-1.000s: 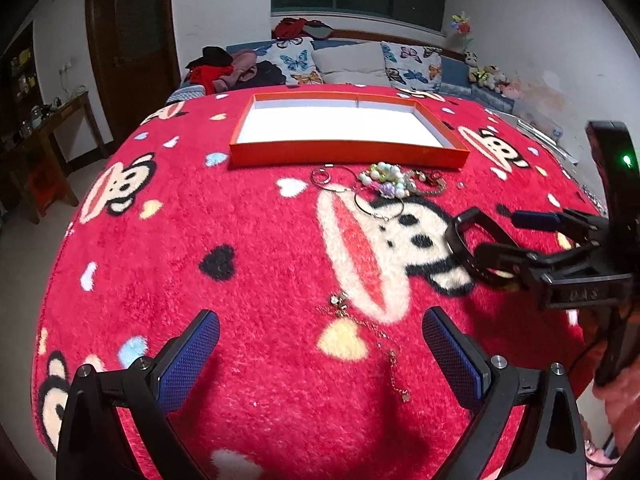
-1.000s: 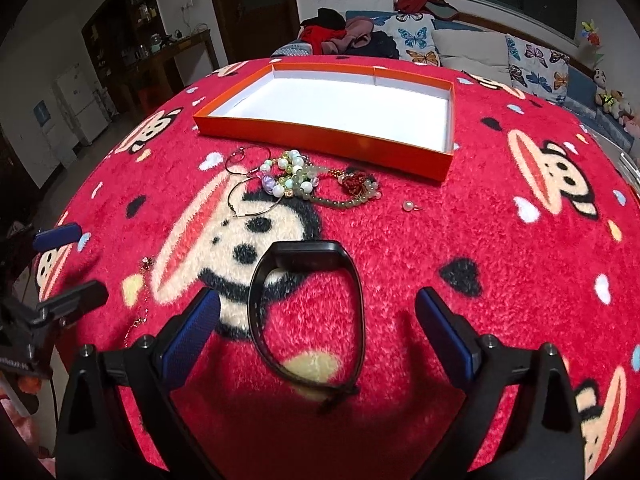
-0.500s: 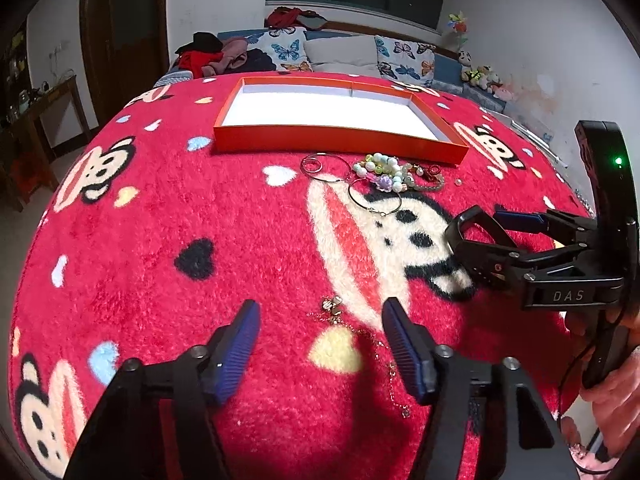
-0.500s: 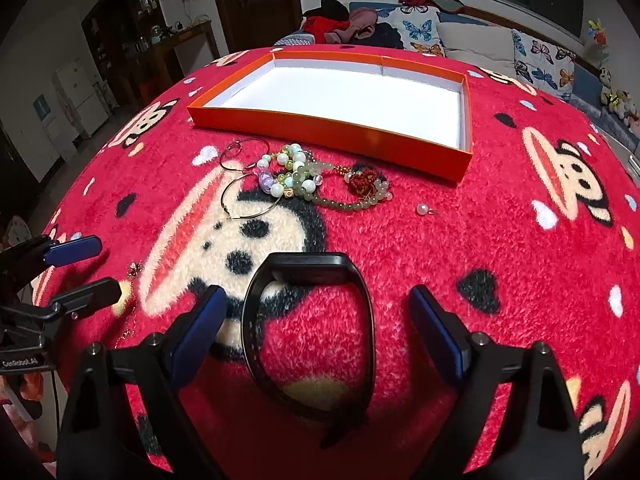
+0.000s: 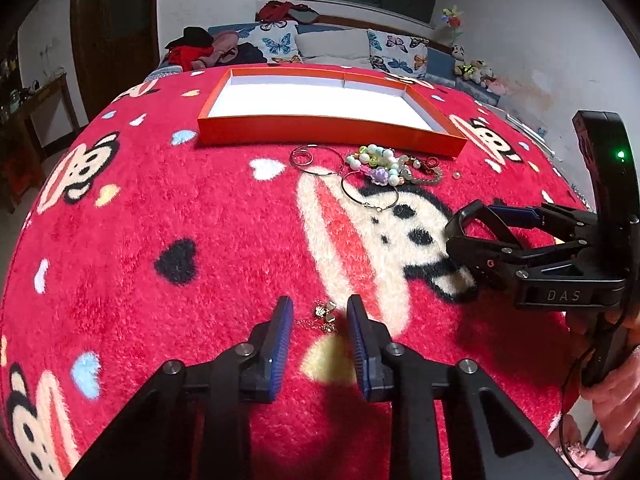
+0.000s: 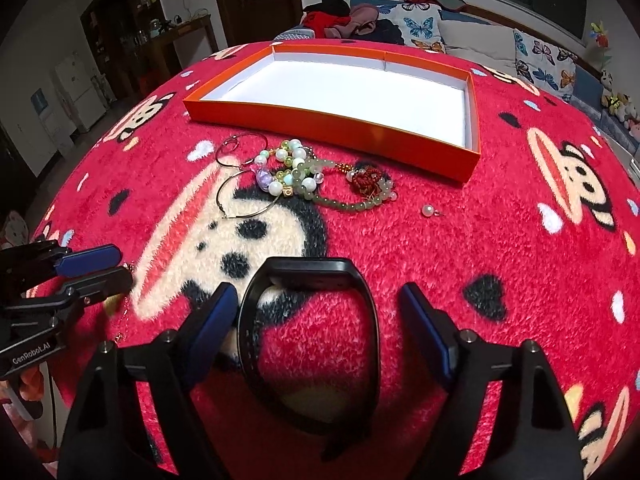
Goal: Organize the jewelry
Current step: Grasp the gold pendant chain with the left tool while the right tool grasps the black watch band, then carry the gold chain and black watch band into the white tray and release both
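A thin gold chain with a small pendant [image 5: 325, 314] lies on the red monkey-print blanket [image 5: 224, 220]. My left gripper [image 5: 320, 312] straddles it with the jaws closing; a gap still shows on both sides. The same gripper [image 6: 116, 267] appears at the left edge of the right wrist view. A black wristband [image 6: 308, 274] lies between the fingers of my right gripper [image 6: 318, 296], whose jaws are closing slowly; the right pad stands clear of the band. That gripper [image 5: 476, 236] and the wristband [image 5: 466, 212] also show in the left wrist view. An orange tray [image 5: 320, 130] [image 6: 340, 124] with a white floor sits farther back.
Just in front of the tray lie bead bracelets [image 5: 380, 164] [image 6: 288, 172], two hoop earrings [image 5: 370, 196] [image 6: 244, 196], a green bead string with a red knot [image 6: 366, 180] and a pearl stud [image 6: 428, 211]. A person's hand [image 5: 612, 396] holds the right gripper. Pillows and clothes lie beyond.
The left jaws have narrowed from wide open to a small gap around the gold chain, and the gripper has sunk toward it. The right jaws have narrowed a little around the wristband.
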Motion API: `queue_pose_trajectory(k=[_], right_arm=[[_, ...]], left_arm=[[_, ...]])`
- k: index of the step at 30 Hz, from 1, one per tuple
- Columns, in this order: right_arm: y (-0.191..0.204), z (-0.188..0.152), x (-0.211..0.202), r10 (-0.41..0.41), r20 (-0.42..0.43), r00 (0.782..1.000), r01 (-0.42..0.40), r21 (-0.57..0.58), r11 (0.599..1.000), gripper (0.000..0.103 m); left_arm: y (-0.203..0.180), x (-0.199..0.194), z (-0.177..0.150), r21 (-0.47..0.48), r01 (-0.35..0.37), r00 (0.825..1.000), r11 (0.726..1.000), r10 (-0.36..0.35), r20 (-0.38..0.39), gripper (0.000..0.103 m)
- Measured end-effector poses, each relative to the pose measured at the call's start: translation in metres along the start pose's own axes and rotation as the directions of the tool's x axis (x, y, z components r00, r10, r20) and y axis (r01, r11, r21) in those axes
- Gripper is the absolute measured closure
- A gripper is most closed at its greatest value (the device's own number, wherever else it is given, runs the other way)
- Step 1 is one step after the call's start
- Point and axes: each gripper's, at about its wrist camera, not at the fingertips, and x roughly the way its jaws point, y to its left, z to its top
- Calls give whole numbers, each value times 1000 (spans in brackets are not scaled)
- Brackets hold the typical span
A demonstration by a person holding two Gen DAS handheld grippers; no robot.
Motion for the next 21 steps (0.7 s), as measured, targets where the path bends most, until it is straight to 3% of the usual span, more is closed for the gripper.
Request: queue_pose_trajectory(k=[11, 16, 21], right_arm=[[0, 1, 2, -19, 0, 1000, 19, -15, 1000, 25], [0, 1, 2, -19, 3, 1000, 19, -14, 1000, 27], [0, 1, 0, -9, 8, 1000, 9, -16, 1000, 35]], left_arm=[[-8, 6, 0, 75, -35, 999, 997, 34, 15, 82], [-15, 7, -2, 120, -62, 998, 991, 59, 26, 91], [-18, 6, -5, 133, -76, 997, 988, 71, 40, 92]])
